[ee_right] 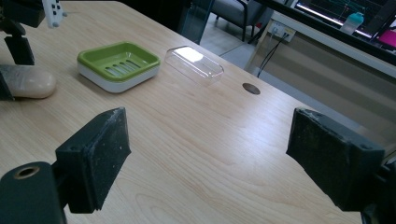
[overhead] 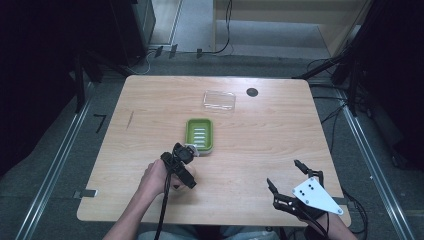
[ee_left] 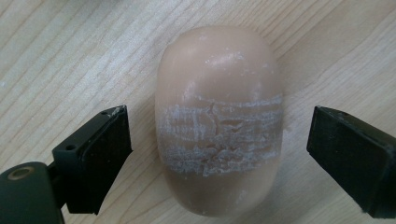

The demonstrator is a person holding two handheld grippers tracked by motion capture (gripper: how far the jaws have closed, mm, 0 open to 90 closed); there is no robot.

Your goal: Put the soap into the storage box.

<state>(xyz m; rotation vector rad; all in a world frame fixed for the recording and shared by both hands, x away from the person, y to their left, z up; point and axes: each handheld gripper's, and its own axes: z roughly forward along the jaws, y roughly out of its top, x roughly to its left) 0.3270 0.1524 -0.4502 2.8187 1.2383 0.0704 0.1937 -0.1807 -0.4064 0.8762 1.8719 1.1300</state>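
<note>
Left hand-held gripper [ee_left: 219, 154] released, straddling beige oval soap [ee_left: 218, 121]; surface scuffed white.

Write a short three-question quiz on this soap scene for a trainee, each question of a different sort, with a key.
1. True or false: the pads of the left gripper already press on the bar of soap.
2. Multiple choice: the clear lid lies (a) on the green soap dish, (b) on the table beyond the dish, apart from it, (c) between the right gripper's jaws.
3. Fill in: the right gripper is open and holds ____.

Key:
1. False: the soap lies between the jaws, with a gap at each side.
2. b
3. nothing
</note>
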